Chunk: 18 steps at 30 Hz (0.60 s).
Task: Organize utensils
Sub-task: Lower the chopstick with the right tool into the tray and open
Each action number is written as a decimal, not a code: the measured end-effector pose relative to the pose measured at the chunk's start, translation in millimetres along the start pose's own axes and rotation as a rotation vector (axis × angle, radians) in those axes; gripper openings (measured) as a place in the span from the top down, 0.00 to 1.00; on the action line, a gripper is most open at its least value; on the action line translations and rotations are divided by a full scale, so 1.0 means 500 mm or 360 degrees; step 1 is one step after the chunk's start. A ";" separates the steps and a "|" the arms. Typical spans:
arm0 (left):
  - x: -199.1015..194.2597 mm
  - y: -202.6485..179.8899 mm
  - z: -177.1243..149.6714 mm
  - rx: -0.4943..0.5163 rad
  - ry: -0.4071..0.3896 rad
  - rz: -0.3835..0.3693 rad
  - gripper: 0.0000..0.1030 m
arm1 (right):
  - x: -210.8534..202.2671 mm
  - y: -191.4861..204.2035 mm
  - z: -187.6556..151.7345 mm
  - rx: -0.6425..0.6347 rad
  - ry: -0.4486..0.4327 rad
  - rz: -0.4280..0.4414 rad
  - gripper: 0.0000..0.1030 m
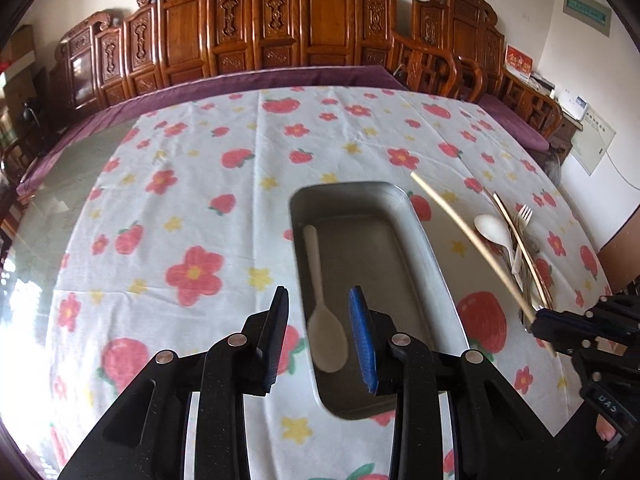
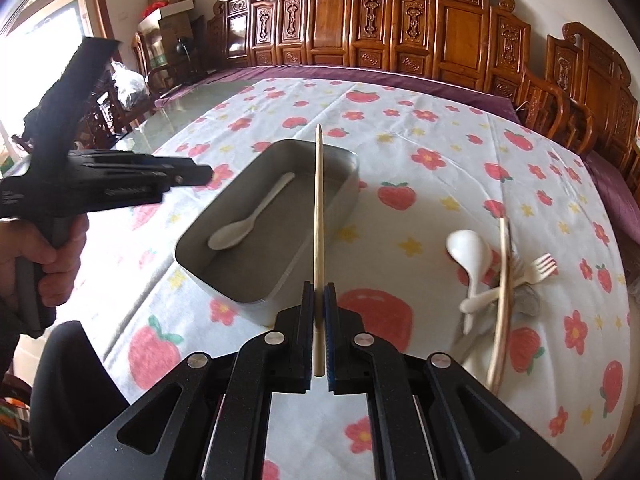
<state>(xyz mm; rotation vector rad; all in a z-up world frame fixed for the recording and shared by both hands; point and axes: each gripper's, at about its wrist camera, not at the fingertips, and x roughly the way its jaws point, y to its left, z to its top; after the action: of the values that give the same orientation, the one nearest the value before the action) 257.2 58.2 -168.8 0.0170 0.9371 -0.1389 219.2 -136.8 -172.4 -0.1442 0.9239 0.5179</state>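
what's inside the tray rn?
One white spoon lies on the floor of the tray, nothing else visible. The chopstick in the right gripper crosses in front, hiding a thin strip of the floor.

heaped utensils point(image 2: 500, 284) overlap, blurred; lowest pieces cannot be told.

Bright daylight from left, fisheye edges, slight blur.

Left claw point(image 1: 318, 334) gapes wide, level; right claw point(image 2: 319, 320) is clamped tight.
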 end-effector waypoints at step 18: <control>-0.082 0.106 0.000 -0.0065 -0.0113 0.0031 0.71 | 0.137 0.080 0.071 0.0121 0.0212 0.0013 0.94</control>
<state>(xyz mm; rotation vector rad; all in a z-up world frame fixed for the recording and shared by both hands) 240.0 115.1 -138.3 -0.0164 0.8685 -0.1020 259.2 -65.3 -201.0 -0.1073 1.0730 0.4844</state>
